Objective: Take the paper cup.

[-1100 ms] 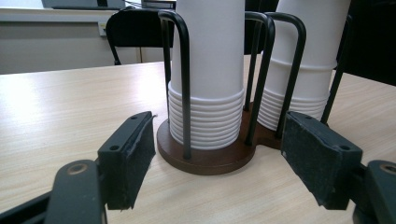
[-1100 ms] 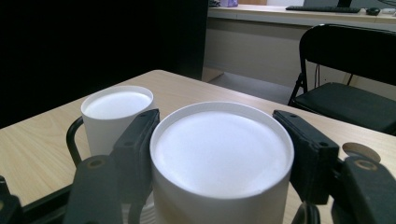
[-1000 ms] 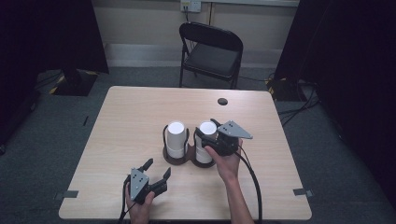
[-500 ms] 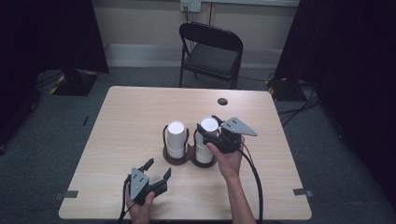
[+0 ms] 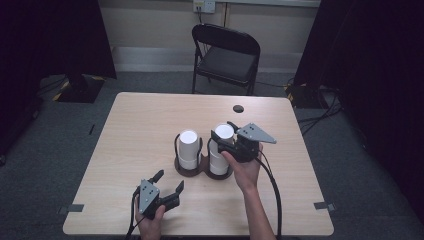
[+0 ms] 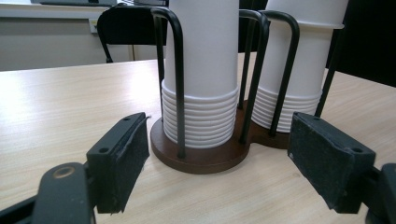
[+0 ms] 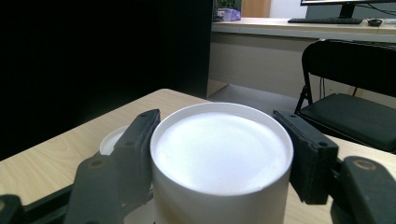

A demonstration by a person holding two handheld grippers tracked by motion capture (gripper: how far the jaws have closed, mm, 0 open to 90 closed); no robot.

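Two stacks of upturned white paper cups stand in a dark brown holder (image 5: 189,172) with black wire rods, mid-table. My right gripper (image 5: 223,131) is shut on the top cup of the right stack (image 5: 219,156); in the right gripper view its pads press both sides of that cup (image 7: 222,154). The left stack (image 5: 189,148) stands free beside it. My left gripper (image 5: 169,180) rests open near the table's front edge, aimed at the holder. In the left gripper view the holder base (image 6: 201,161) and left stack (image 6: 201,70) lie just beyond its open jaws.
A black folding chair (image 5: 227,52) stands behind the table's far edge. A small black disc (image 5: 238,108) lies on the far part of the wooden table (image 5: 135,130). The right gripper's cable trails off the front edge.
The right gripper and the top cup of the right stack have risen slightly. The left gripper has stayed in place.
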